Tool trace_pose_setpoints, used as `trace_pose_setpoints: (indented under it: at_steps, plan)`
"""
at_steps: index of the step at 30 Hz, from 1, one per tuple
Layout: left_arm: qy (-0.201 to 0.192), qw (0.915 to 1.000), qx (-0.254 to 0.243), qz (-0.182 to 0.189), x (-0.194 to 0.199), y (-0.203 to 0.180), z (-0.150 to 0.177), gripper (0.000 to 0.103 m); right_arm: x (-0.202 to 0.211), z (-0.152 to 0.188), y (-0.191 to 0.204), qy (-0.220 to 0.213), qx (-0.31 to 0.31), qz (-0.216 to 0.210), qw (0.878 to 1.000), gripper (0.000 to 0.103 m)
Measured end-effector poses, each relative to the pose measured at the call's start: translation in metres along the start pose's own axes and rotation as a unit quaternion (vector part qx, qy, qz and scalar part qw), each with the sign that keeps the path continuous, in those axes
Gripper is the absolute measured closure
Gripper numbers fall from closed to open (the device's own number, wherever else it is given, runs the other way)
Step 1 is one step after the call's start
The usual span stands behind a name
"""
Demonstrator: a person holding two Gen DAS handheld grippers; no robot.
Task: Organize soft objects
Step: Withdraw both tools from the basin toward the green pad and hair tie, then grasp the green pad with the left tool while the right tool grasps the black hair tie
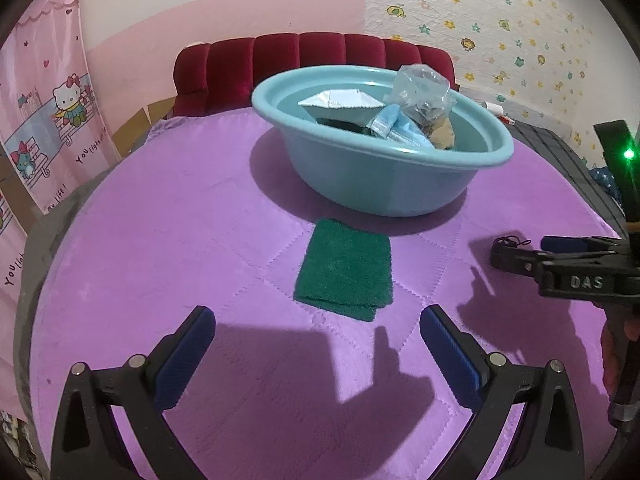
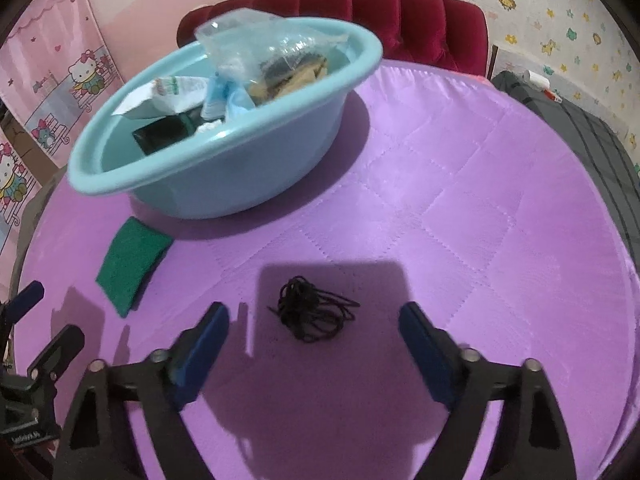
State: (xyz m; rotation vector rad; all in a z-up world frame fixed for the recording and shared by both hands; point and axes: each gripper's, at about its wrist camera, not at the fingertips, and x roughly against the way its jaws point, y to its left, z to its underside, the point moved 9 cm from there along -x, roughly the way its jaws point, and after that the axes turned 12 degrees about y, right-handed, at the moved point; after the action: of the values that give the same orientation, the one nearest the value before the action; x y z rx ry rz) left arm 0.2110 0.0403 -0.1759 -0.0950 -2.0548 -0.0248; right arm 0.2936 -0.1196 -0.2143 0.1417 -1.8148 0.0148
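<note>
Low in the centre of the right wrist view, the tangled black cord (image 2: 314, 309) lies on the purple quilted bed (image 2: 460, 208) just ahead of the spread, empty right claw (image 2: 314, 320); the spread left claw (image 1: 318, 322) faces the green scouring pad (image 1: 344, 270).

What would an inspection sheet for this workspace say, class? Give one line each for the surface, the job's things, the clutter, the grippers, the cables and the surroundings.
Surface: purple quilted cover, smooth.
Job's things: green scouring pad flat in front of the blue basin; black cord bundle loose on the cover; packets, clear bag and face masks inside the basin.
Clutter: nothing seen.
Grippers: left gripper open, empty, near the pad; right gripper open, fingers either side of the cord, not touching.
Cables: nothing seen besides the cord.
Surroundings: red headboard, cartoon curtain, star wallpaper.
</note>
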Motion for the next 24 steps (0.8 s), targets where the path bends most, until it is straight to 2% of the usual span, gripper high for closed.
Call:
trace_pose_setpoints:
  at_steps: [1, 2, 5, 6, 11, 24]
  plan:
    - [0.001, 1.0000, -0.001, -0.002, -0.002, 0.000, -0.001, 0.000, -0.004, 0.000, -0.001, 0.003, -0.001, -0.002, 1.000, 0.036]
    - [0.001, 1.0000, -0.002, -0.004, -0.005, -0.001, -0.001, 0.000, -0.009, -0.001, -0.001, 0.006, 0.000, -0.004, 1.000, 0.063]
    - [0.004, 1.0000, -0.002, 0.000, -0.011, -0.002, -0.002, 0.000, -0.009, -0.003, -0.002, -0.006, 0.003, -0.011, 1.000, 0.077]
    - [0.005, 1.0000, -0.002, 0.000, -0.014, -0.003, -0.002, 0.000, -0.008, -0.003, -0.001, -0.008, 0.005, -0.013, 1.000, 0.086]
    - [0.010, 0.9999, -0.004, 0.002, -0.021, -0.007, -0.007, 0.000, 0.000, -0.003, -0.001, -0.013, 0.010, -0.021, 1.000, 0.092]
    - [0.013, 0.9999, 0.005, -0.001, -0.046, -0.009, -0.031, 0.000, 0.012, -0.002, -0.001, -0.020, 0.014, -0.040, 0.999, 0.092]
